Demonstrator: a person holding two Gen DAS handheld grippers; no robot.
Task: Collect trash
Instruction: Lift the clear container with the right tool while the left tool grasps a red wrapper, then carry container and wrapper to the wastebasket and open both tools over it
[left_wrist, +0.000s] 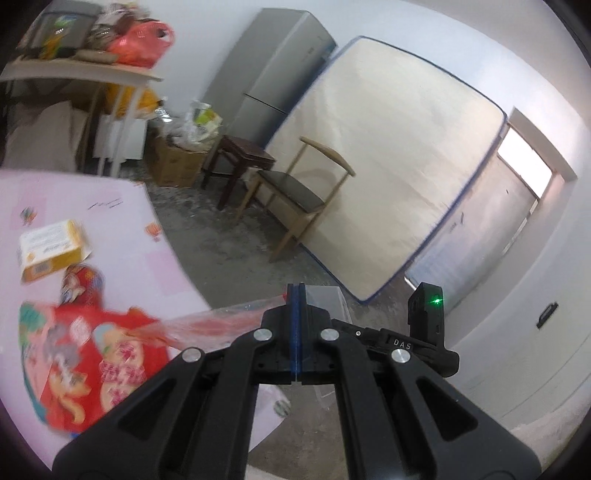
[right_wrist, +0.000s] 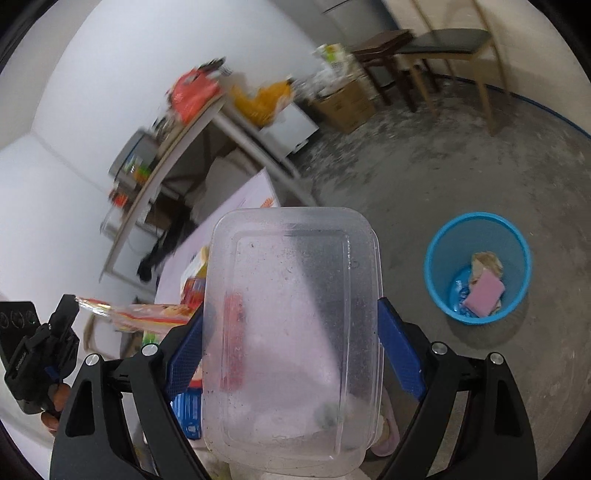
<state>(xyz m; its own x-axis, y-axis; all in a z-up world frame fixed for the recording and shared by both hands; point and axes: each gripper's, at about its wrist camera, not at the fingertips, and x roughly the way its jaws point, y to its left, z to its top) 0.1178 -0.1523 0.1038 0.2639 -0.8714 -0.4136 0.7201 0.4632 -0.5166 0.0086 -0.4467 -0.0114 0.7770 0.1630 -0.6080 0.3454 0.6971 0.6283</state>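
My left gripper (left_wrist: 296, 295) is shut on the clear edge of a red printed snack bag (left_wrist: 92, 358), which hangs over the pink table (left_wrist: 110, 229). My right gripper (right_wrist: 291, 325) is shut on a clear plastic food container (right_wrist: 291, 332), held up with its blue pads (right_wrist: 400, 354) against its sides. A blue trash bin (right_wrist: 478, 267) stands on the floor to the right in the right wrist view, holding a pink sponge and crumpled paper. A yellow and white box (left_wrist: 51, 249) and a red wrapper (left_wrist: 83, 282) lie on the table. The left gripper and its bag show at the left of the right wrist view (right_wrist: 70, 314).
A wooden chair (left_wrist: 295, 188), a dark stool (left_wrist: 243, 162), a mattress (left_wrist: 388, 166) leaning on the wall and a grey fridge (left_wrist: 280, 70) stand beyond the table. A cluttered shelf (left_wrist: 85, 70) and a cardboard box (left_wrist: 177, 162) are at the left.
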